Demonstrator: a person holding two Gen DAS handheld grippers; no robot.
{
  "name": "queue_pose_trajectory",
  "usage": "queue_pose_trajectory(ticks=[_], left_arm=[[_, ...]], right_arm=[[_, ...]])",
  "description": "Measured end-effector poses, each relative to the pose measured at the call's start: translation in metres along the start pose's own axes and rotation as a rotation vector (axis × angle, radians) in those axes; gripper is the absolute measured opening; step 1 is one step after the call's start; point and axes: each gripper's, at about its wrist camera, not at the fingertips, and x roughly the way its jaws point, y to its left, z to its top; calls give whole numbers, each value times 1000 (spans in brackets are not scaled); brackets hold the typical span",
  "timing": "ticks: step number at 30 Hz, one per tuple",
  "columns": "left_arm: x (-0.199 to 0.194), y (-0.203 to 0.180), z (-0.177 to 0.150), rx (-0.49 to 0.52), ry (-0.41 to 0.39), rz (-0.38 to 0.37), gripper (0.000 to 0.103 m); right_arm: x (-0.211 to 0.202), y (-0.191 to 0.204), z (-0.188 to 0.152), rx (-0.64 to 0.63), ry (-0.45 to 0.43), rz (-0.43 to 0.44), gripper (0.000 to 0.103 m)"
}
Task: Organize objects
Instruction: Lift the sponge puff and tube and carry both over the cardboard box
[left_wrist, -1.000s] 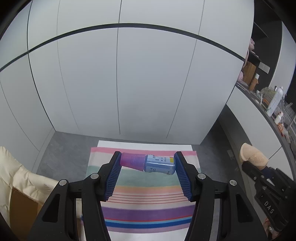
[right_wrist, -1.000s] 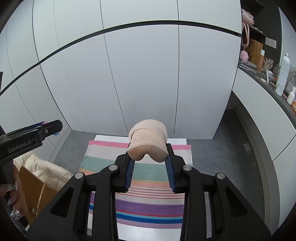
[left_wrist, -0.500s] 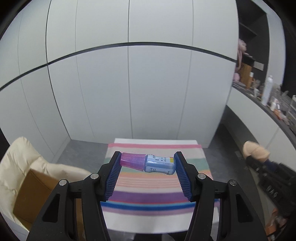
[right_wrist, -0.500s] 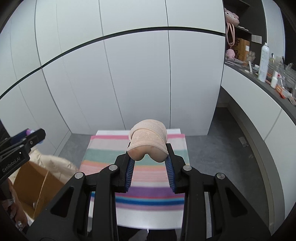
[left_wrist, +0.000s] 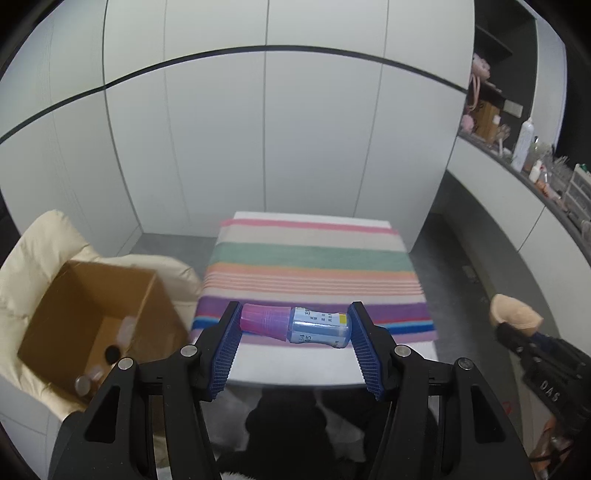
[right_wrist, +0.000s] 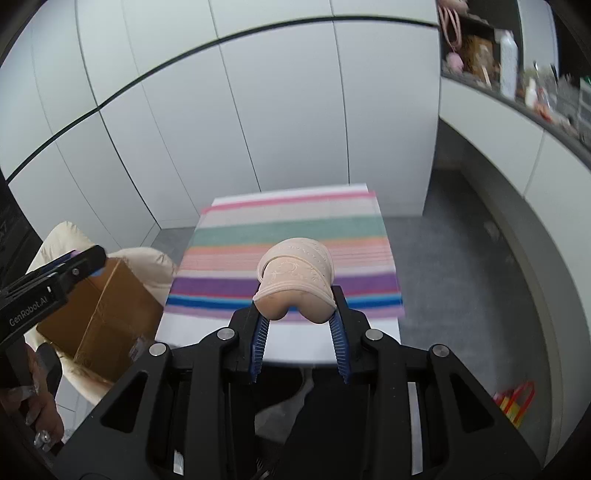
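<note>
My left gripper (left_wrist: 294, 328) is shut on a small blue bottle with a purple cap (left_wrist: 295, 325), held crosswise in the air above the near edge of the striped cloth (left_wrist: 314, 258). The right gripper (right_wrist: 298, 321) is shut on a beige padded fabric piece (right_wrist: 295, 284), also above the cloth's near end. In the left wrist view the right gripper (left_wrist: 515, 325) shows at the right edge with the beige piece (left_wrist: 513, 314). An open cardboard box (left_wrist: 92, 317) stands to the left, with a few small items on its bottom. The left gripper's black body (right_wrist: 51, 288) shows over that box (right_wrist: 99, 325) in the right wrist view.
The box rests on a cream padded seat (left_wrist: 33, 251). The cloth covers a white table (left_wrist: 332, 365) set against white cabinet doors (left_wrist: 266, 129). A counter (left_wrist: 535, 177) with bottles and clutter curves along the right. A colourful object (right_wrist: 513, 402) lies on the grey floor.
Both grippers have pulled back toward the near edge of the table and sunk a little, keeping their loads. The cardboard box has come into full view at the left.
</note>
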Motion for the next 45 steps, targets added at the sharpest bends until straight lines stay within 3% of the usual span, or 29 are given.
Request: queue_pose_trajectory(ticks=[8, 14, 21, 31, 35, 41, 45], left_arm=[[19, 7, -11, -7, 94, 0, 58], [14, 1, -13, 32, 94, -17, 58], [5, 31, -14, -33, 76, 24, 58], [-9, 95, -27, -157, 67, 89, 59], [-25, 137, -40, -238, 50, 155, 59], [-52, 216, -75, -411, 39, 331, 58], [-68, 244, -94, -423, 24, 518, 59]], right_arm=[[-8, -18, -20, 29, 14, -67, 32], [-21, -20, -8, 44, -17, -95, 32], [-22, 18, -3, -53, -26, -49, 32], [-10, 107, 3, -239, -27, 91, 32], [3, 152, 4, -309, -6, 167, 32], [21, 241, -10, -464, 26, 309, 32], [29, 303, -34, -589, 68, 421, 32]])
